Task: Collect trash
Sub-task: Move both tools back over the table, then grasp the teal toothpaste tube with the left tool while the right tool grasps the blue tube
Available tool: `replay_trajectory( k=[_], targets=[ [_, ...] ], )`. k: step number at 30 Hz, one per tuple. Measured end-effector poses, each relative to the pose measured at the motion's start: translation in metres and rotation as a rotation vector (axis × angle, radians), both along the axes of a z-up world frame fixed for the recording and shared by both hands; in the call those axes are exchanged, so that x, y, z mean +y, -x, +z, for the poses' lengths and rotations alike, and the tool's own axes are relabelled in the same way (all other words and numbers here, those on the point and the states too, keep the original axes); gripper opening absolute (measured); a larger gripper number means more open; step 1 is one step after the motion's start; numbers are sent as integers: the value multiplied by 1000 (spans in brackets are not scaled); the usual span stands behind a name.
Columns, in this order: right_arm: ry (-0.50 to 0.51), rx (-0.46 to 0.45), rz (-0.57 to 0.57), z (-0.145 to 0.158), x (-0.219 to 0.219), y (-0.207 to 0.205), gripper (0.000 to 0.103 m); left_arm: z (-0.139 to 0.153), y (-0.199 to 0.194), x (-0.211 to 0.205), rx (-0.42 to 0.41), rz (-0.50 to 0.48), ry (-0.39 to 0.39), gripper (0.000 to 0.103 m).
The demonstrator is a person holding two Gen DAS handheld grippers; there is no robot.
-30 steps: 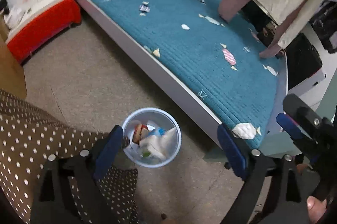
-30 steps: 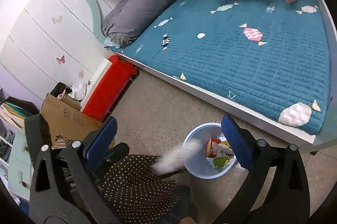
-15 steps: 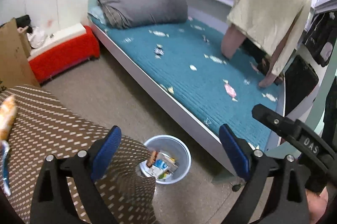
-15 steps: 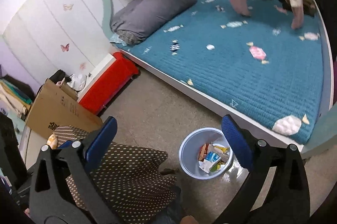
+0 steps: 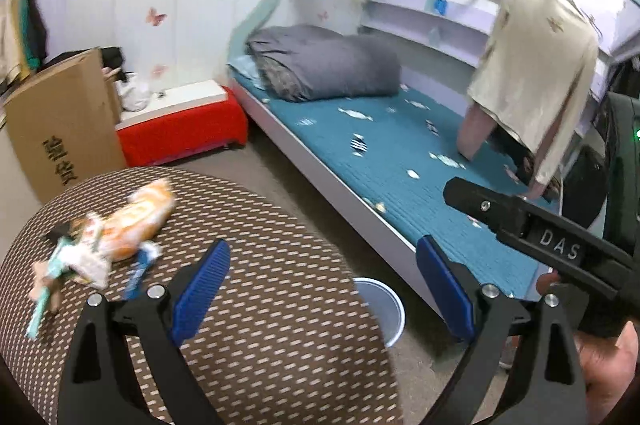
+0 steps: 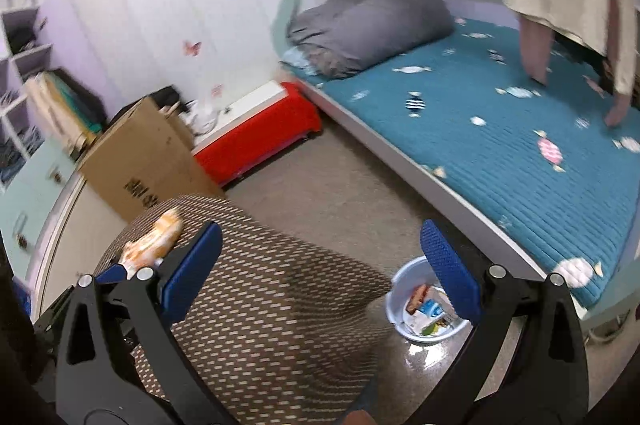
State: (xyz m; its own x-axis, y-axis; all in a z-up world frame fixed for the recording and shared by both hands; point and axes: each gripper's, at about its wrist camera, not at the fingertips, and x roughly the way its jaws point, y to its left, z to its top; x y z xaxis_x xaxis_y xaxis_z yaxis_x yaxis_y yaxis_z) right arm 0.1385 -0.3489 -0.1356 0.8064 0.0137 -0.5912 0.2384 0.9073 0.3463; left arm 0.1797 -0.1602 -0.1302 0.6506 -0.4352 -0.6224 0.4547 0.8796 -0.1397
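We are in a small bedroom with butterfly stickers on the wall, a bed [image 5: 420, 161] with a teal quilted cover and a brown dotted cushioned seat [image 5: 248, 297] in the foreground. The trash — an orange snack wrapper [image 5: 138, 221] and a cluster of smaller white and teal wrappers [image 5: 80, 257] — lies on the seat's far left side, well apart from the blue bin [image 6: 424, 309] on the floor beside the bed, which already holds packets.

Our left gripper [image 5: 320, 289] and right gripper [image 6: 320, 265] both hang over the seat with fingers spread wide, holding nothing. The wrappers look light, thin and crinkly, likely slippery film, so we judge a pinch on a raised crumpled fold of the orange one safest; a flat edge could slide out.

Readable writing: "DAS" on the right gripper's body, plus 2 blurred printed characters on the cardboard box [image 5: 60, 129].
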Motion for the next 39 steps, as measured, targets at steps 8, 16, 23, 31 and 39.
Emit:
replay_trajectory(
  k=[8, 16, 23, 31, 39],
  targets=[
    [19, 13, 120, 6, 72, -20, 97, 8, 3, 81, -46, 157, -3, 92],
    [41, 66, 239, -12, 139, -45, 97, -7, 3, 171, -40, 289, 15, 92],
    [90, 162, 333, -52, 201, -84, 97, -26, -8, 237, -14, 407, -22, 92],
    [216, 248, 404, -92, 255, -124, 71, -45, -30, 263, 6, 445, -72, 92],
    [182, 235, 434, -98, 242, -115, 14, -67, -76, 238, 5, 363, -267, 89]
  ],
)
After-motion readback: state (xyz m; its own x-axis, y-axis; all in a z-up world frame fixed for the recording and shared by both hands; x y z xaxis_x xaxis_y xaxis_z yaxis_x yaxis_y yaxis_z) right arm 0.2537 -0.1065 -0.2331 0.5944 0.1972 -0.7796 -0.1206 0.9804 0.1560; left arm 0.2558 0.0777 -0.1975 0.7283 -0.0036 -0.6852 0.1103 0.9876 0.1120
